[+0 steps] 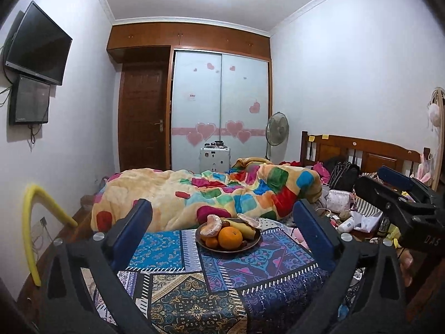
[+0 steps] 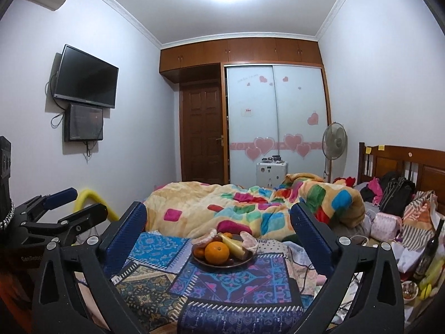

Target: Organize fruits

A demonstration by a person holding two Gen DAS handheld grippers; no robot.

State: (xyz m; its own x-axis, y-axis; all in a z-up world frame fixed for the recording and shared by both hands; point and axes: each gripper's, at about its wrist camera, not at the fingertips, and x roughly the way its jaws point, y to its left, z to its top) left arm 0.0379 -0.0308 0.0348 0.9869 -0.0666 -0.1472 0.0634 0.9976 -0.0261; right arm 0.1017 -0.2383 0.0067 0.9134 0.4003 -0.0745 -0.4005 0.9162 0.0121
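A dark round plate (image 1: 257, 240) of fruit sits on a patchwork patterned cloth (image 1: 236, 275) spread over the near end of the bed (image 1: 167, 192), toward the cloth's far edge and just short of the bunched multicoloured blanket (image 1: 250, 192). A whole orange (image 1: 230, 238) stands at the plate's front. Behind it on the left rests a peeled citrus fruit (image 1: 211, 226); a banana (image 1: 244, 228) lies across the middle, and a piece of citrus peel (image 1: 249, 220) sits at the back right. Small tangerines (image 1: 210, 241) are tucked low at the left, and a few small dark fruits line the rim; their kind cannot be told.

The left gripper (image 1: 222, 211) hangs above the cloth with its blue-padded fingers spread wide, the plate framed between them and nothing held. The right gripper (image 2: 218, 214) is likewise spread wide and empty, with the same plate (image 2: 222, 263) and orange (image 2: 217, 252) seen between its fingers. Each gripper shows at the side of the other's view: the right one (image 1: 389, 186) near the bed's right edge, the left one (image 2: 75, 203) by the left edge.

A wall-mounted television (image 2: 86, 76) hangs on the left wall, a standing fan (image 2: 334, 140) stands by the sliding wardrobe (image 2: 275, 122), and a dark bottle (image 2: 429, 250) stands among the clutter at the right.
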